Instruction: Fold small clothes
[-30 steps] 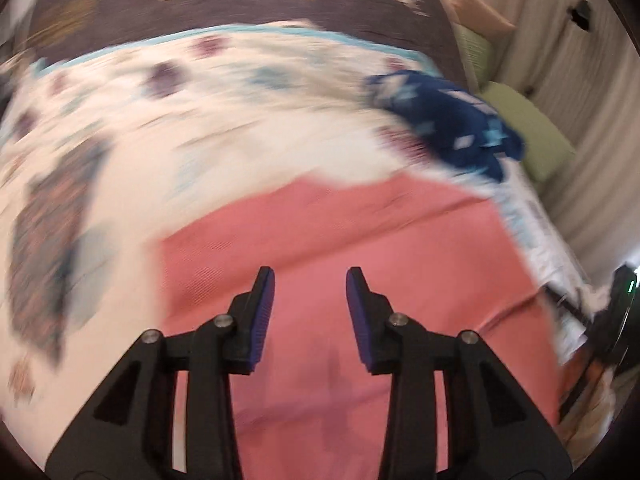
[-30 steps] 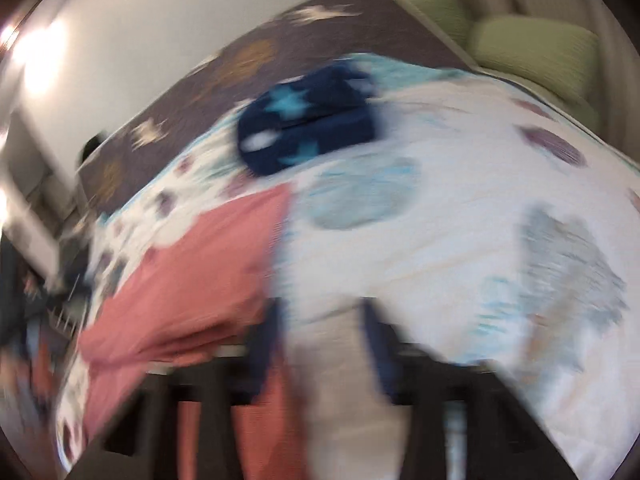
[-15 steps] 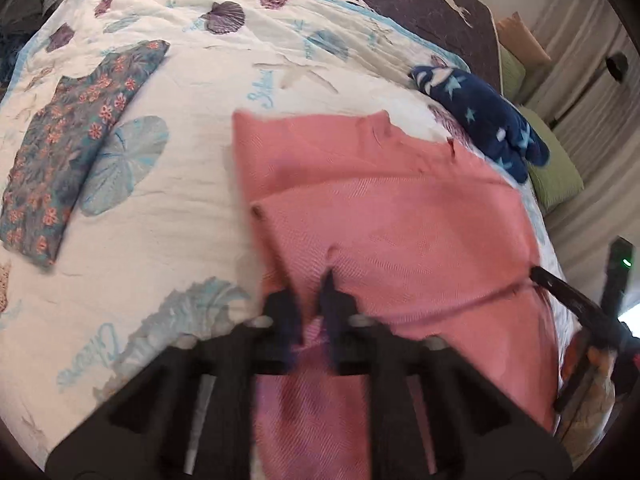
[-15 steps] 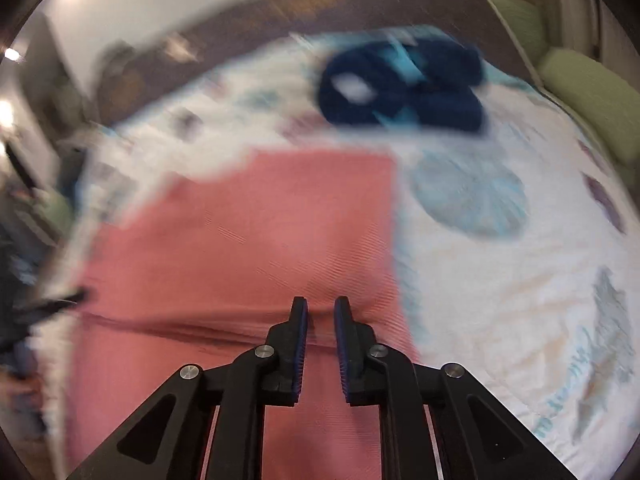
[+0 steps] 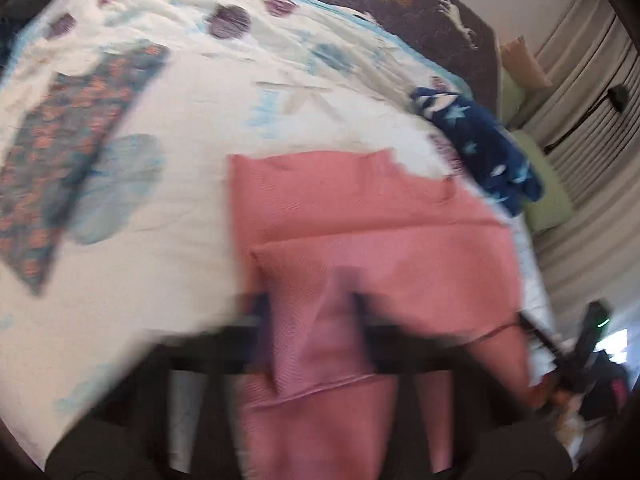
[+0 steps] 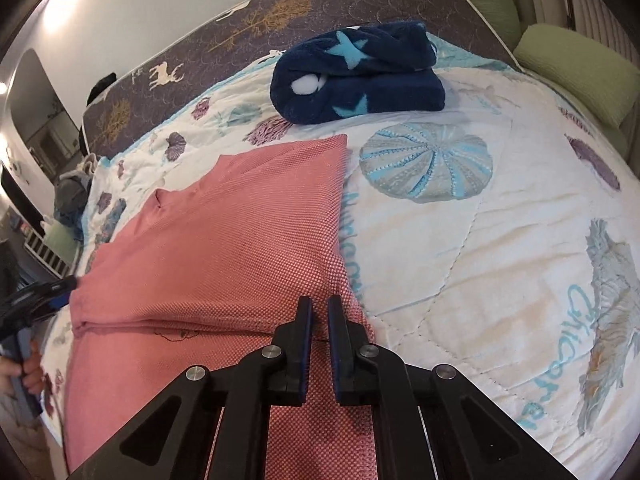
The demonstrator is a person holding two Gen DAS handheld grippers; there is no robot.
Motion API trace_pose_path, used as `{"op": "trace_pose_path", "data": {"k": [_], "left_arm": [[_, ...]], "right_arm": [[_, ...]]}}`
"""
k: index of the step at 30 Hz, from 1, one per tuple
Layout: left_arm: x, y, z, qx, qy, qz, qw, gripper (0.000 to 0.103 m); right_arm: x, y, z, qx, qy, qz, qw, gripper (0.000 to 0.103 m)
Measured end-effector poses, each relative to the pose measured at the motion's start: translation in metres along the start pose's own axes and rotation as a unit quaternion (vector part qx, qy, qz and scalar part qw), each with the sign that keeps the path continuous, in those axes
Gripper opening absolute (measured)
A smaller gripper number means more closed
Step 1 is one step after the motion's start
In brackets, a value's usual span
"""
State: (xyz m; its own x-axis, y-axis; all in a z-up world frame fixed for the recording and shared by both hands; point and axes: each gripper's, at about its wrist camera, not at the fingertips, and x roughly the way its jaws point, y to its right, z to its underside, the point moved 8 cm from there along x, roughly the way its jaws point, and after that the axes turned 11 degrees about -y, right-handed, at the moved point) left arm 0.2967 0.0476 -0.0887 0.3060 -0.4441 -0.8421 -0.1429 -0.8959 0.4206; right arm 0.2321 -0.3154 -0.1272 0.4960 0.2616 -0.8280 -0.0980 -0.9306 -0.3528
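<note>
A pink knitted garment (image 5: 360, 208) lies flat on the quilt, its near part doubled over the rest. My left gripper (image 5: 316, 312) is blurred by motion and shut on a raised pinch of the pink cloth at the fold's left corner. In the right wrist view the garment (image 6: 220, 240) shows a fold line across its width. My right gripper (image 6: 319, 312) is shut on the cloth at the fold's right corner. The left gripper (image 6: 40, 292) also shows at the far left edge, held by a hand (image 6: 16, 368).
A folded navy star blanket (image 6: 360, 76) lies behind the garment on the seashell quilt (image 6: 480, 260). A folded floral garment (image 5: 60, 160) lies at the left. Green pillows (image 6: 572, 72) line the right side. A dark patterned mattress (image 6: 260, 20) shows beyond the quilt.
The left gripper went from open above the pink cloth to shut on it. Both grippers have carried the garment's near part up over the rest, and a fold line has formed.
</note>
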Motion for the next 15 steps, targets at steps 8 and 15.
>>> {"op": "trace_pose_path", "data": {"k": [8, 15], "left_arm": [[-0.039, 0.087, -0.001, 0.146, 0.073, -0.018, 0.9865, 0.006], [-0.011, -0.023, 0.009, 0.033, 0.026, -0.141, 0.9891, 0.006]], "right_arm": [[0.0, 0.003, 0.001, 0.016, 0.002, -0.027, 1.0, 0.006], [-0.001, 0.005, 0.001, 0.023, 0.002, -0.041, 0.999, 0.006]]}}
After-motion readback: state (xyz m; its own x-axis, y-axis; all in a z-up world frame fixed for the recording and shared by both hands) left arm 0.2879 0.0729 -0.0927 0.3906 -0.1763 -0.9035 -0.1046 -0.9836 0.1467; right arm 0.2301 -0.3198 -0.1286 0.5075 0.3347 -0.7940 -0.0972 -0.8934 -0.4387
